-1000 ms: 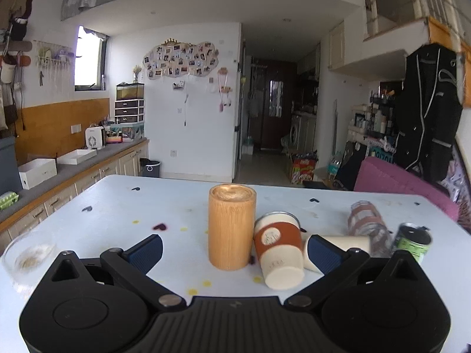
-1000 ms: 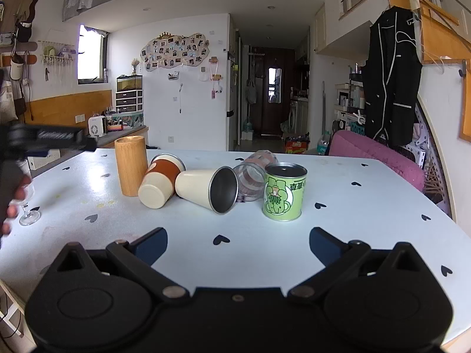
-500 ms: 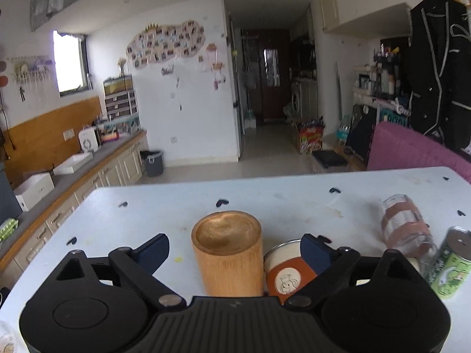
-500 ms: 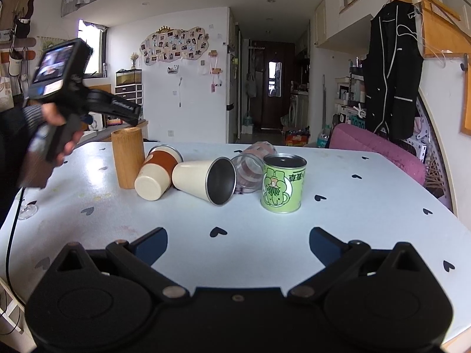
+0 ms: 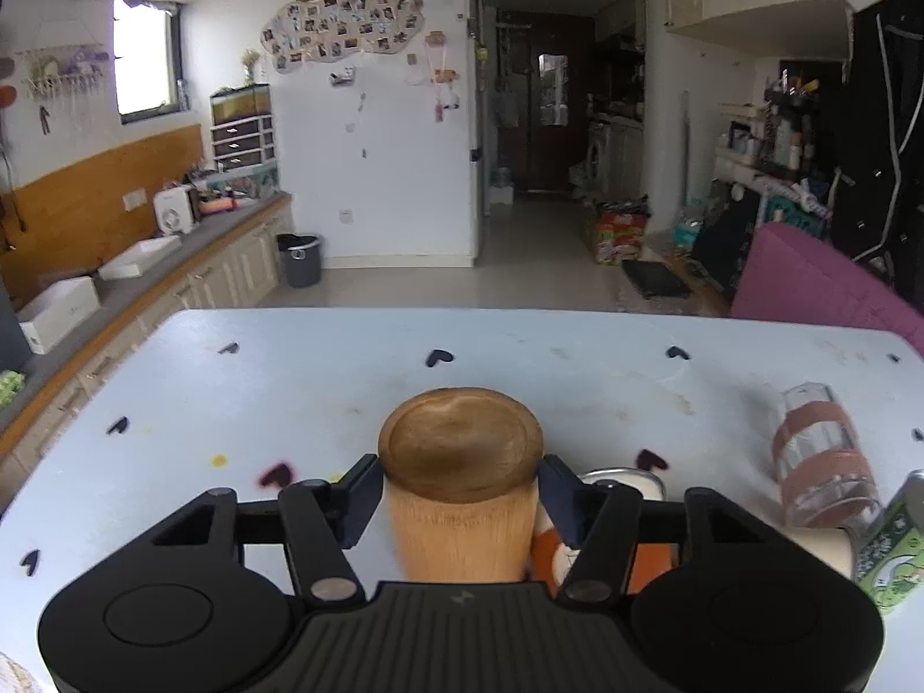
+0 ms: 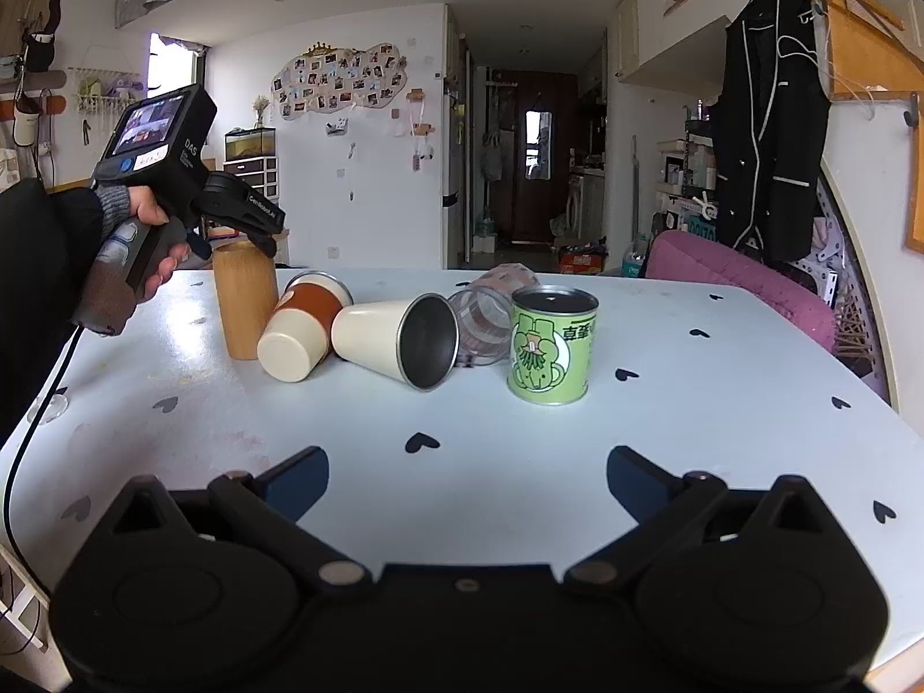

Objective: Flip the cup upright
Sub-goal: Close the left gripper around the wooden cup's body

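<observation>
A wooden cup (image 5: 460, 479) stands mouth down on the white table (image 5: 520, 346); it also shows in the right wrist view (image 6: 242, 306). My left gripper (image 5: 460, 499) is shut on its upper part, one pad on each side; it also shows in the right wrist view (image 6: 254, 231). An orange-banded cup (image 6: 303, 326), a cream metal-lined cup (image 6: 392, 338) and a glass (image 6: 491, 312) lie on their sides beside it. My right gripper (image 6: 468, 476) is open and empty near the front edge.
A green can (image 6: 551, 343) stands upright right of the lying cups. A stemmed glass base (image 6: 49, 407) sits at the table's left edge. A pink chair (image 6: 745, 283) is behind the table at the right.
My left gripper rose, came over the wooden cup from the near-left side and shut its fingers on it. The right gripper has hardly moved.
</observation>
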`<state>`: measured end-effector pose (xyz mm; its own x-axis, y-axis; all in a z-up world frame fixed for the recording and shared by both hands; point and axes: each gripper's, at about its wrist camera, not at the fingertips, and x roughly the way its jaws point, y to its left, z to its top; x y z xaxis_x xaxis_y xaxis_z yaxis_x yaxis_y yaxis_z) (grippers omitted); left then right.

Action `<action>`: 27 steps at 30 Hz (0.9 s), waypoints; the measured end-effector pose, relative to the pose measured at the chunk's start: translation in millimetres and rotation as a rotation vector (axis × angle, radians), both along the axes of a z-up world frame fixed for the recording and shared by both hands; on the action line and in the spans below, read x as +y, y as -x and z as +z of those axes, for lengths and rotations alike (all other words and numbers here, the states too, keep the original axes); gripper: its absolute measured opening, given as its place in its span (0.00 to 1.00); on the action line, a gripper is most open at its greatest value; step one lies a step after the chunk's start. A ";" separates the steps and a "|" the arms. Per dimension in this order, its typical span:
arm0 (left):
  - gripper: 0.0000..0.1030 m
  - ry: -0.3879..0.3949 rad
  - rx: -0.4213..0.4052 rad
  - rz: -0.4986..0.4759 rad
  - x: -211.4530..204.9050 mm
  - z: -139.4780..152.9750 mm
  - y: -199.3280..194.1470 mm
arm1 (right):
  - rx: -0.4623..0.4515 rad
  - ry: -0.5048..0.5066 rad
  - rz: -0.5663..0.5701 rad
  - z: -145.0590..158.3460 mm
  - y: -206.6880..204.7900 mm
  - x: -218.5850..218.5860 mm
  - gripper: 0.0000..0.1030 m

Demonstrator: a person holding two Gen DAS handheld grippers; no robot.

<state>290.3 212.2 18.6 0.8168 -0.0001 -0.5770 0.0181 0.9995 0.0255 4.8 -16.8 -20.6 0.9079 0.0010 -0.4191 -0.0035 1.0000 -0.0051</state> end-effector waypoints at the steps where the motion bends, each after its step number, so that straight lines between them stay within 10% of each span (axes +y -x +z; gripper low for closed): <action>1: 0.58 0.001 -0.006 -0.006 1.9 -0.3 2.4 | 0.001 -0.006 0.003 0.0 -0.4 -0.3 1.00; 6: 0.53 -0.022 -0.028 -0.031 3.9 -2.3 16.0 | -0.003 -0.052 0.032 -0.4 0.0 -1.8 1.00; 11: 0.09 0.015 0.014 -0.081 9.9 -2.1 37.9 | -0.004 -0.047 0.055 -0.7 -0.1 3.7 1.00; 14: 0.19 -0.016 0.015 -0.097 7.9 -2.9 46.6 | -0.002 -0.050 0.063 -1.4 -1.0 5.8 1.00; 16: 0.68 -0.024 0.003 -0.088 8.5 -0.8 43.8 | 0.003 -0.054 0.067 -2.0 -2.8 8.5 1.00; 18: 0.87 -0.054 -0.037 -0.053 4.5 -0.2 39.3 | 0.007 -0.052 0.078 -2.7 -4.2 12.3 1.00; 27: 0.85 -0.071 -0.025 -0.027 -16.4 -20.2 2.3 | 0.025 -0.031 0.082 -7.3 -6.1 16.3 1.00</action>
<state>288.0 195.8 -1.6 0.8311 0.0184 -0.5558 0.0430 0.9943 0.0973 10.8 -0.4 -27.9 0.8937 0.0883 -0.4398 -0.0852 0.9960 0.0269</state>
